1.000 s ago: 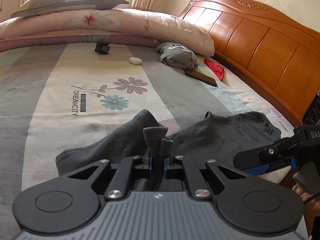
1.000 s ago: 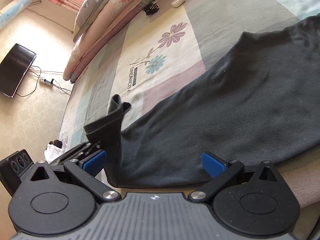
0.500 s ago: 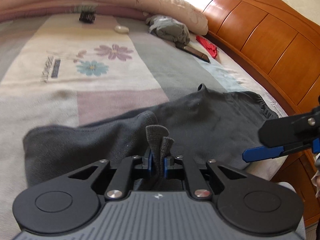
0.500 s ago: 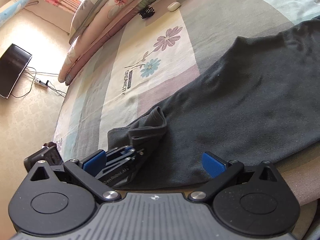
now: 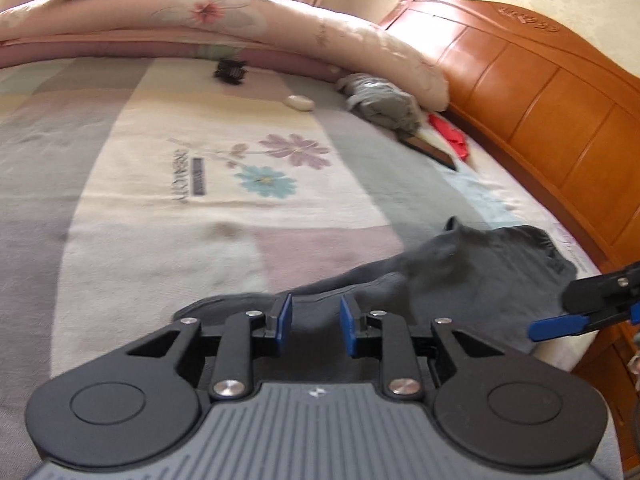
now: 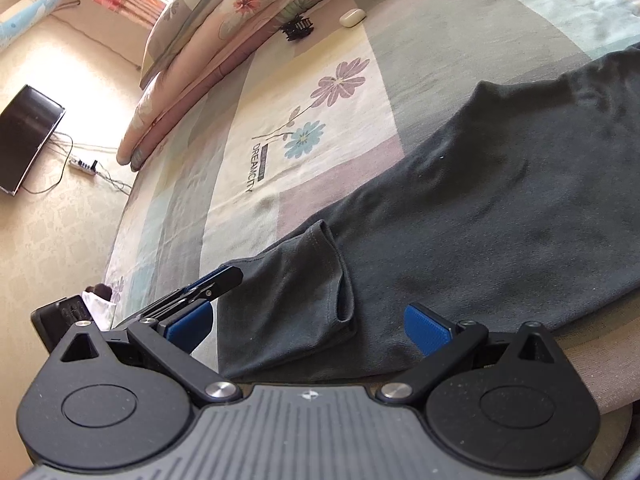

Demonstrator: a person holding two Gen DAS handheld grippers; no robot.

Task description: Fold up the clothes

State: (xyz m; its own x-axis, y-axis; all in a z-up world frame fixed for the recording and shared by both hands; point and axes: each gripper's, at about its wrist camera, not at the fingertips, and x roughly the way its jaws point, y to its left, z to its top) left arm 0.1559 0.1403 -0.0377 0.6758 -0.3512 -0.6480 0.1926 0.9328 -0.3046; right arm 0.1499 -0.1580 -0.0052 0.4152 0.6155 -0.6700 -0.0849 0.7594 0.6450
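Home bedroom: wooden headboard point(image 5: 560, 92), patterned bedspread point(image 5: 160, 200), stacked pillows point(image 5: 160, 12).

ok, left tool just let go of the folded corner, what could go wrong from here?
1. The dark grey cotton garment lies along the bed's near edge; a tug could slide it off.
2. The folded-over flap sits loose and bulges at its crease, so it may spring open.
3. The left tool, jaws just opening, has cloth beneath its pads and might drag it on retreat.
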